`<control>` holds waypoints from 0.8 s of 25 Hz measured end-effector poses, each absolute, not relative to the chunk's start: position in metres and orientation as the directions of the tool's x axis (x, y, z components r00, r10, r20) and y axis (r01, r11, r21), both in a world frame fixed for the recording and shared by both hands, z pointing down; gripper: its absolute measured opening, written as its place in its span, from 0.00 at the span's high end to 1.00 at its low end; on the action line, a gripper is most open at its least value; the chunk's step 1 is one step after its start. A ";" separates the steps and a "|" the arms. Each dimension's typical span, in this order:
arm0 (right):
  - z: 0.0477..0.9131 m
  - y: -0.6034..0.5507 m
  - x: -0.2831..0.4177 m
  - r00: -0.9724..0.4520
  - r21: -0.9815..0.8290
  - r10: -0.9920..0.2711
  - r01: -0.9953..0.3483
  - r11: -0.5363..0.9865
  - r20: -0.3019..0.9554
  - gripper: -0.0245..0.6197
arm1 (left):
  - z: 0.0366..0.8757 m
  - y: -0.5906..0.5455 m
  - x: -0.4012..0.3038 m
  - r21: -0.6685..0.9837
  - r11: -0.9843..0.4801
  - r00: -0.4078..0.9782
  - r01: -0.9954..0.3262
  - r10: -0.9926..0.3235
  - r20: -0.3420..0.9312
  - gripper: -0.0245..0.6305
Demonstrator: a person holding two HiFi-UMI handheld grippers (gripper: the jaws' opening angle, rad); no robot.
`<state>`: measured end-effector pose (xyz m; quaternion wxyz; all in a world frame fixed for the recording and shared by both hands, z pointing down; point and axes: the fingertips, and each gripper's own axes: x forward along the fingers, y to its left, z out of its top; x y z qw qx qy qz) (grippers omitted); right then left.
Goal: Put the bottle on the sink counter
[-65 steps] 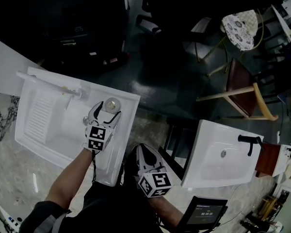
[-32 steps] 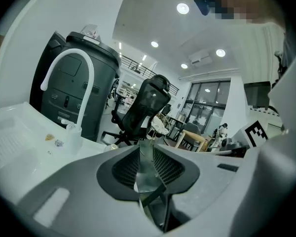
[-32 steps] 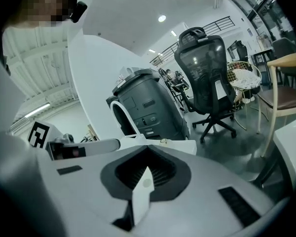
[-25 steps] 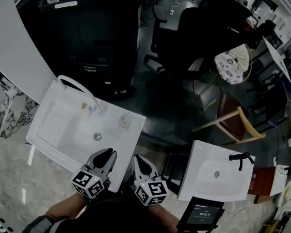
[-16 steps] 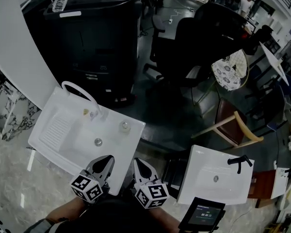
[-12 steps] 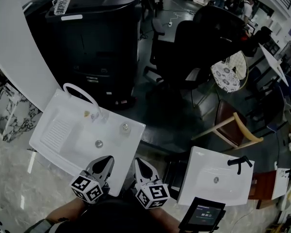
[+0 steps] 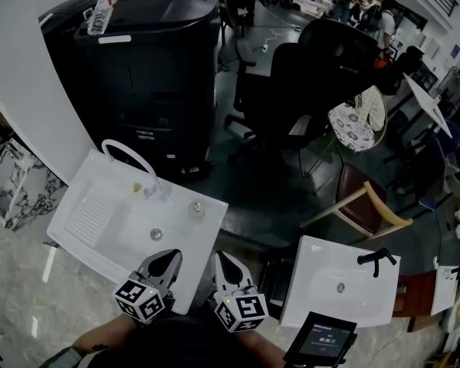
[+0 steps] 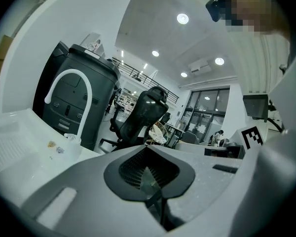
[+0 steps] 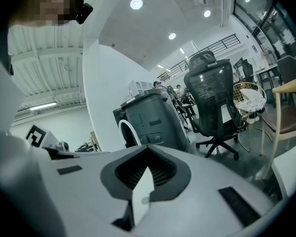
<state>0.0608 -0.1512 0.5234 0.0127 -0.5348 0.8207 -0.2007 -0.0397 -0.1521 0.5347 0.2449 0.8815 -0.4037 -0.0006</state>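
Left gripper (image 7: pixel 168 254) withdrawn, shut; bottle (image 7: pixel 196 208) on sink (image 7: pixel 100 215).

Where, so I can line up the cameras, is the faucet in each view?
Head view: faucet left of centre.
Left gripper view: left side, the full arch.
Right gripper view: centre-left, only the arch's top.
Shared landmark: black bin right behind it.

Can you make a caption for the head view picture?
Bottle sits on the sink counter; left gripper and right gripper hover nearby, jaws shut, empty.
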 end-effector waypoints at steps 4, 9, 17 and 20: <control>0.525 -0.150 0.063 -0.423 -0.341 -0.885 -0.875 0.343 0.196 0.97 | 0.538 -0.150 -0.038 0.437 -0.552 0.676 -0.711 -0.708 0.205 0.96; 0.522 -0.152 0.066 -0.409 -0.315 -0.893 -0.886 0.340 0.186 0.97 | 0.544 -0.155 -0.038 0.436 -0.538 0.665 -0.722 -0.713 0.222 0.96; 0.516 -0.144 0.066 -0.397 -0.269 -0.901 -0.900 0.344 0.176 0.97 | 0.547 -0.148 -0.040 0.445 -0.523 0.660 -0.727 -0.712 0.241 0.96; 0.517 -0.144 0.067 -0.397 -0.266 -0.900 -0.900 0.344 0.178 0.97 | 0.549 -0.148 -0.037 0.447 -0.525 0.663 -0.724 -0.710 0.239 0.96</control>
